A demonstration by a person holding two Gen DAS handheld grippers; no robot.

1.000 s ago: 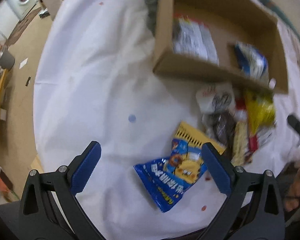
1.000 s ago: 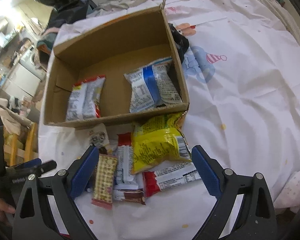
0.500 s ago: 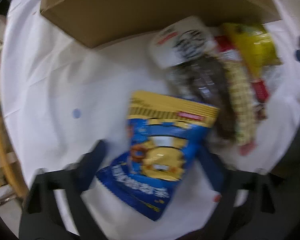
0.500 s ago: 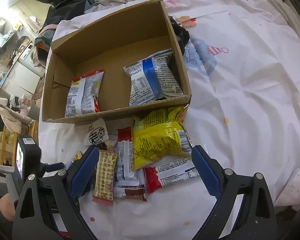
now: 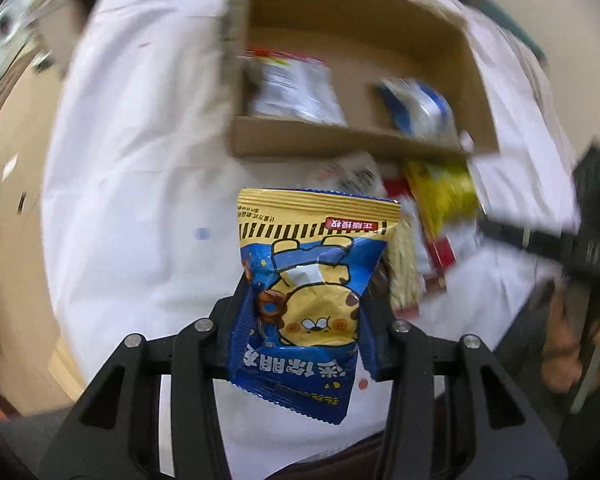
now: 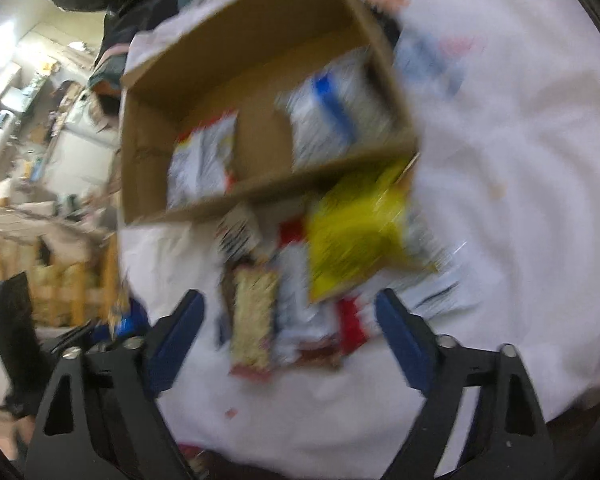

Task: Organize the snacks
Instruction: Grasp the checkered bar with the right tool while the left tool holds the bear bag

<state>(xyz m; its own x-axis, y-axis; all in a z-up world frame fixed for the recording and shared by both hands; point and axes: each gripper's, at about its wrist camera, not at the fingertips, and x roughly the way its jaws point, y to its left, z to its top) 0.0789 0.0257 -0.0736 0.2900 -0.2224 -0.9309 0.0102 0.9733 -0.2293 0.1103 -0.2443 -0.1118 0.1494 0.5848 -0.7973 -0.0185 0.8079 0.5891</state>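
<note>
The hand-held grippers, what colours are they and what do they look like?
Both look alike. The right hand-held gripper has black frames with triangle cut-outs, silver bolts and blue finger pads. The left hand-held gripper shows the same black frame and silver bolts. No cables show.

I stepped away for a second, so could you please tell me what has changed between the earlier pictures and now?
The left gripper, open a second ago, has shut on the blue and yellow snack bag and lifted it off the white cloth. The right gripper stays open and empty. The cardboard box still holds two packets.
</note>
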